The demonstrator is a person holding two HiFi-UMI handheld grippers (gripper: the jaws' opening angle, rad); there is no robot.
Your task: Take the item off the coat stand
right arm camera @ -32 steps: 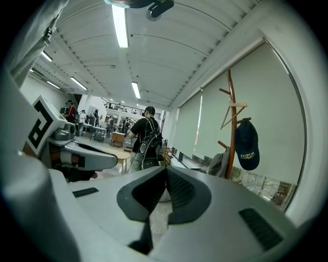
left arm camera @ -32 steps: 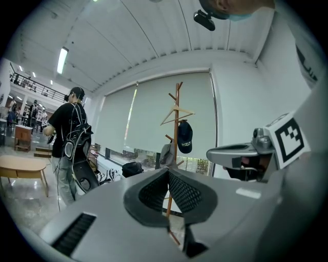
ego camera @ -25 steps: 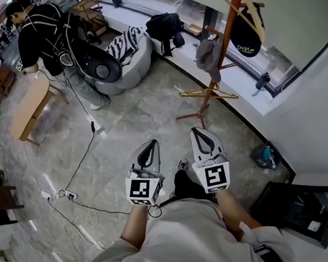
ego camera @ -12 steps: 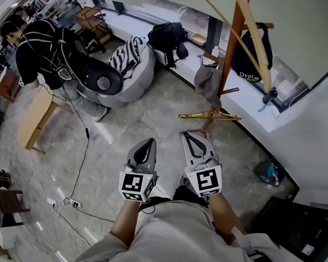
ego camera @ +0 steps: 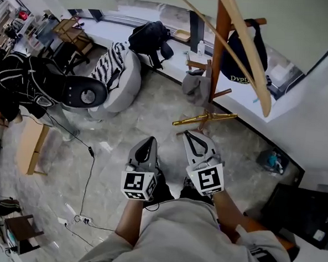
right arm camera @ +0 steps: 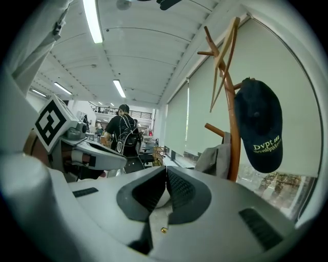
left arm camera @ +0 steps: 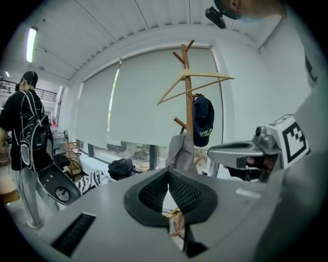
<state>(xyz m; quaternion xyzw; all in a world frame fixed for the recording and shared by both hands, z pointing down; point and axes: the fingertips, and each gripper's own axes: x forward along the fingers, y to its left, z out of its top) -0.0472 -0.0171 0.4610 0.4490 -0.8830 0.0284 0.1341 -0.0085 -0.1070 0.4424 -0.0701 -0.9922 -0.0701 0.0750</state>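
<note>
Drawing closer to the coat stand (ego camera: 219, 53) than a second ago, holding left gripper (ego camera: 148, 143) and right gripper (ego camera: 192, 136) shut and empty, side by side. Facing navy cap (ego camera: 243, 58) hung high on a peg, grey garment (ego camera: 197, 88) lower. Leaving bare floor (ego camera: 154, 110) ahead, window ledge (ego camera: 276, 109) just behind.

— What colours do we see on the coat stand (ego camera: 220, 53)?
— We see brown wood, a navy cap (right arm camera: 259, 123) with pale lettering, and a grey garment (ego camera: 195, 88).
— And what do we note lower down?
— A gold hanger (ego camera: 204, 118), the grey marbled floor (ego camera: 125, 125), and a black-and-white striped cloth (ego camera: 112, 58).
— And what we hold?
— Our left tool (ego camera: 150, 139) and right tool (ego camera: 186, 133) are pale grey with black pads and black-and-white square markers.
</note>
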